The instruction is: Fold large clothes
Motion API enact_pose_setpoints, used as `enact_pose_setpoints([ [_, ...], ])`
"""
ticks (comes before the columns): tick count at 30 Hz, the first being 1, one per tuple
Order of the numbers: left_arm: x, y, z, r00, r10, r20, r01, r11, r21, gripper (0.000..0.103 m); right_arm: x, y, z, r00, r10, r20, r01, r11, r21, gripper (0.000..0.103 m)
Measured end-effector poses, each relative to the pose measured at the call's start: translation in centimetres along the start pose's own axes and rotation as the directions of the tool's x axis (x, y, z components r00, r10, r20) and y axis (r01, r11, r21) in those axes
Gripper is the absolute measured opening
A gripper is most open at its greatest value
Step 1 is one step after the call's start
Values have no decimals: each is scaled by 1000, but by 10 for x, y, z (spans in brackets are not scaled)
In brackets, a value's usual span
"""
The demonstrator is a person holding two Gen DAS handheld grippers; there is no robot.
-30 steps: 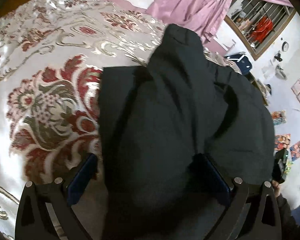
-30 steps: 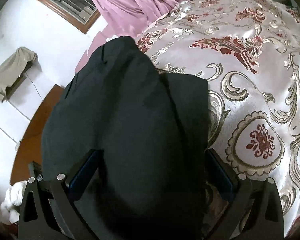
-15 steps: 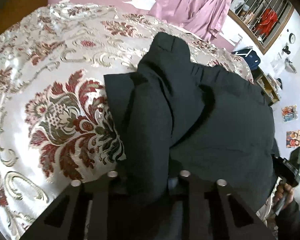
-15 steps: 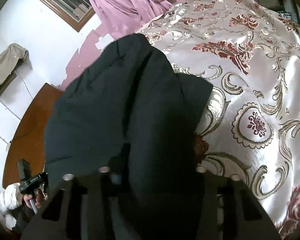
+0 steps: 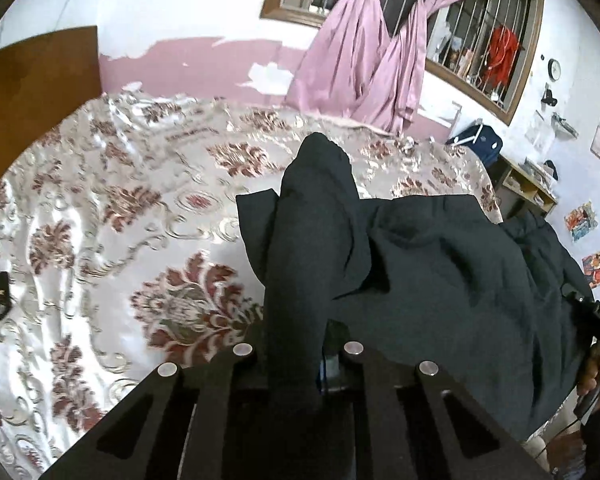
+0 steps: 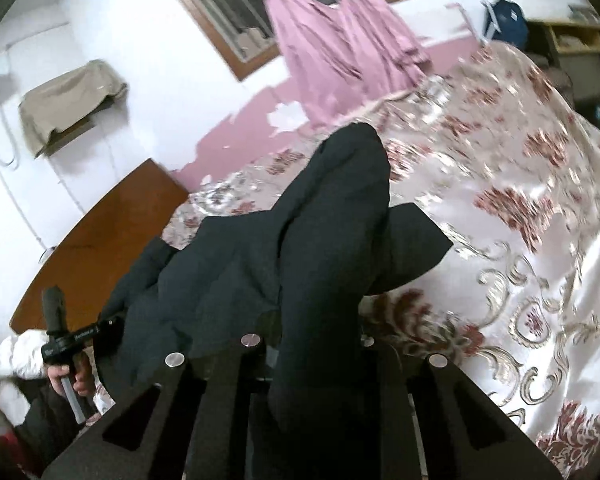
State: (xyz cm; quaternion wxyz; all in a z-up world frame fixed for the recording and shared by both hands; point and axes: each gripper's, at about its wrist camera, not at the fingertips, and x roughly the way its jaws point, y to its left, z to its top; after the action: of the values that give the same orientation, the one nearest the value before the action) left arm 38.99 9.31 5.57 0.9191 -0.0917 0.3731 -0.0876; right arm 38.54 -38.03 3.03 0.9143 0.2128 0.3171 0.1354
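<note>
**Dark garment, pinched at two points above the bed**

- Garment (image 5: 440,280) — large, near-black. Lifted off the bedspread (image 5: 120,220); its far end hangs in a narrow drooping fold. The lower edge is cut off by the frame and by the tools, so its full shape cannot be made out.
- Left gripper (image 5: 296,364) — jaws drawn close together, clenched on a bunched fold of the garment. Fingertips buried in cloth, not visible.
- Right gripper (image 6: 316,356) — likewise clamped on a thick fold; the cloth hides the pads entirely.
- Bedspread — pale satin with red floral and gold scroll pattern, lying beneath and beside the garment; blurred toward the far edge.
- Curtain (image 5: 364,60) — pink, gathered at a barred window behind the bed.
- Person's hand (image 6: 70,374) on a tool handle at the frame edge, partly cut off.
</note>
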Motion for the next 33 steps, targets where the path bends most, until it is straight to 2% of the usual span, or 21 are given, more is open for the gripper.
enact_pose_setpoints([
  [5,-20,16,-7,999,28,23,-28,1000,-12,12,-9,32,-2,999,23,24,-21,998,-62,13],
  [10,-2,30,-14,998,46,31,-44,998,-49,12,6,40,-8,1000,3,26,-1,997,-78,13],
  [15,45,43,-38,994,103,-28,-104,994,-41,12,44,35,-27,996,-87,-4,86,989,-117,13],
  [18,58,46,-54,989,146,-29,-146,989,-16,13,63,17,-40,987,-155,-30,152,984,-92,13],
  [21,62,49,-59,987,154,-37,-155,988,-12,16,70,1,-47,979,-196,-59,194,980,-49,16],
  [22,63,50,-60,987,158,-40,-159,987,-13,18,72,-2,-48,976,-205,-67,202,978,-49,17],
  [24,65,51,-61,984,170,-58,-172,985,-26,24,75,-3,-51,969,-233,-76,229,971,-66,26],
  [26,66,52,-61,976,201,-79,-205,978,-42,34,77,0,-52,965,-249,-78,243,967,-78,28],
  [27,67,52,-61,972,217,-90,-222,974,-48,37,77,2,-52,961,-264,-86,257,963,-86,35],
  [30,65,49,-61,956,272,-107,-278,959,-47,55,77,8,-52,945,-312,-100,300,947,-115,54],
  [32,59,45,-63,951,299,-82,-303,953,-32,74,77,13,-53,933,-345,-97,331,934,-138,55],
  [33,54,41,-64,946,318,-56,-320,947,-24,78,76,16,-53,926,-366,-92,350,924,-153,57],
])
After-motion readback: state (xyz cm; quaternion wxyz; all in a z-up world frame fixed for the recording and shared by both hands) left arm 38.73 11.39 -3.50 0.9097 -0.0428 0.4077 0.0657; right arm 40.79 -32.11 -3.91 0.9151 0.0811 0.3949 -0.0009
